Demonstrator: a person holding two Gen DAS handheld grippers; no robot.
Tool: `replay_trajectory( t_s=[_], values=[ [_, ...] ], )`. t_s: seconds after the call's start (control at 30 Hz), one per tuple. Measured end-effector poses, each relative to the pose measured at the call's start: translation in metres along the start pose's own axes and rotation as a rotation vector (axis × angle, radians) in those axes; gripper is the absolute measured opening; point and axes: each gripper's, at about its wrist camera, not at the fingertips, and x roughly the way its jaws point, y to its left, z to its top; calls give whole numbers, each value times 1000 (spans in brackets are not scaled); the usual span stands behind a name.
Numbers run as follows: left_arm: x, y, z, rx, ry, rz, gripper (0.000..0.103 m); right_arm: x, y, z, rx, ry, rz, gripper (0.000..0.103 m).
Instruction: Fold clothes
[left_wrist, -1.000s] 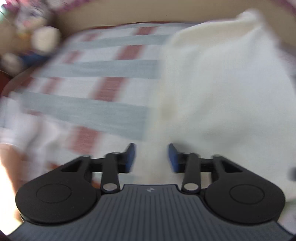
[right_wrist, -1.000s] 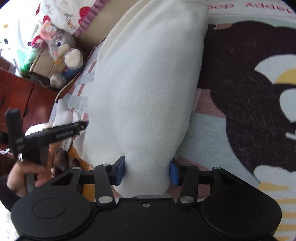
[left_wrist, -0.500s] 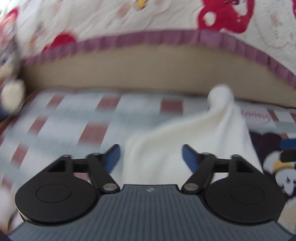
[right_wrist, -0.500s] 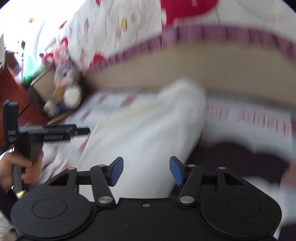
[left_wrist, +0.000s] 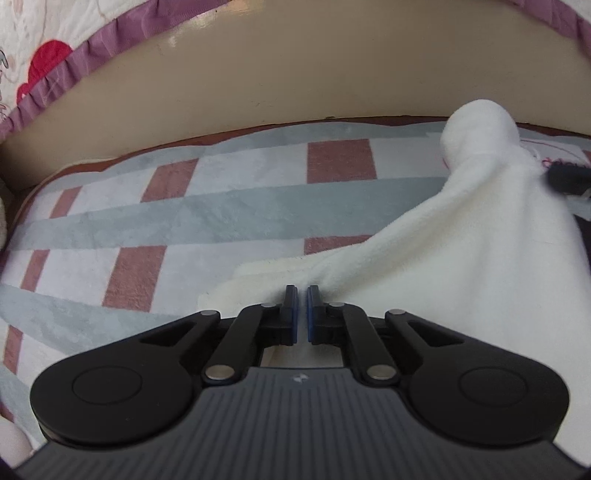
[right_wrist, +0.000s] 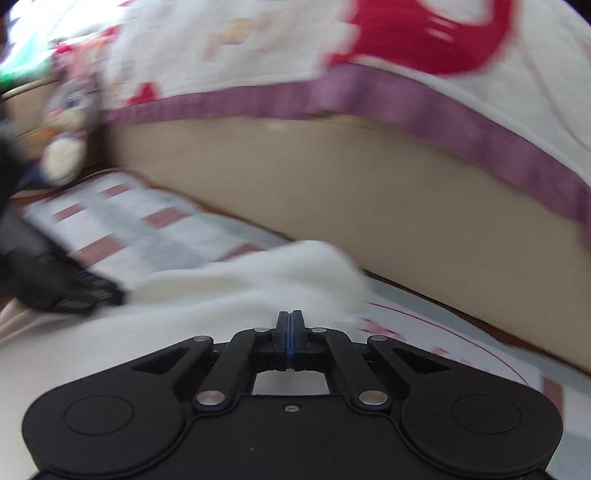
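Observation:
A white fleece garment (left_wrist: 461, 258) lies on the checked rug (left_wrist: 166, 221), bunched up to a rounded peak at its far end. My left gripper (left_wrist: 302, 295) is shut on the garment's near edge, and folds run out from its tips. The left gripper also shows as a dark blur (right_wrist: 62, 288) at the left of the right wrist view. My right gripper (right_wrist: 291, 314) is shut, pads together, with its tip at the garment (right_wrist: 221, 295). Blur hides whether any cloth is pinched there. In the left wrist view the right gripper (left_wrist: 565, 181) is a dark tip on the garment's right side.
A beige bed frame (left_wrist: 295, 81) runs along the far side of the rug, with a purple-edged quilt (right_wrist: 258, 44) hanging over it. A plush toy (right_wrist: 70, 122) sits at the far left. A second rug with red lettering (right_wrist: 424, 339) lies to the right.
Both grippers stood open over the garment earlier and have now shut. Both have swung up and round toward the bed, and the garment's far end now stands bunched in a peak.

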Motion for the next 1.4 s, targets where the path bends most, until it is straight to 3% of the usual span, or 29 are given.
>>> replay_trajectory(
  t_s=[0.1,0.2,0.27,0.3,0.37,0.43,0.53,0.57,0.63,0.67,1.0,1.23,1.3,1.4],
  values=[
    [1,3,5,-9,5,8,5,-12,-28,-5,90,21,-59,0],
    [7,9,9,-36,-4,2,5,-33,-41,-9,159,9,46,3],
    [11,14,9,-57,-11,-4,5,-41,-35,-6,165,-15,161,16],
    [12,16,9,-73,-12,-7,5,-40,-30,-3,167,-8,208,38],
    [14,20,10,-101,-10,-19,5,-30,-14,1,172,4,266,60],
    [14,20,10,-109,-9,-22,4,-17,2,2,159,25,292,60],
    [14,21,10,-115,-10,-24,4,2,20,-4,133,73,264,61],
    [14,21,9,-118,-10,-25,4,5,26,-6,121,76,248,58],
    [14,22,9,-126,-10,-29,4,2,35,-9,77,56,211,13],
    [14,22,9,-130,-9,-31,4,-2,38,-11,63,47,195,4],
    [13,22,7,-137,-9,-35,4,-58,28,-31,72,-36,61,0],
    [15,27,9,-183,-2,-60,5,-92,-1,-46,155,21,4,1],
    [15,31,8,-215,1,-78,5,-114,-5,-54,216,42,8,1],
    [13,38,6,-268,11,-107,5,-150,-1,-71,183,72,-39,0]
  ],
)
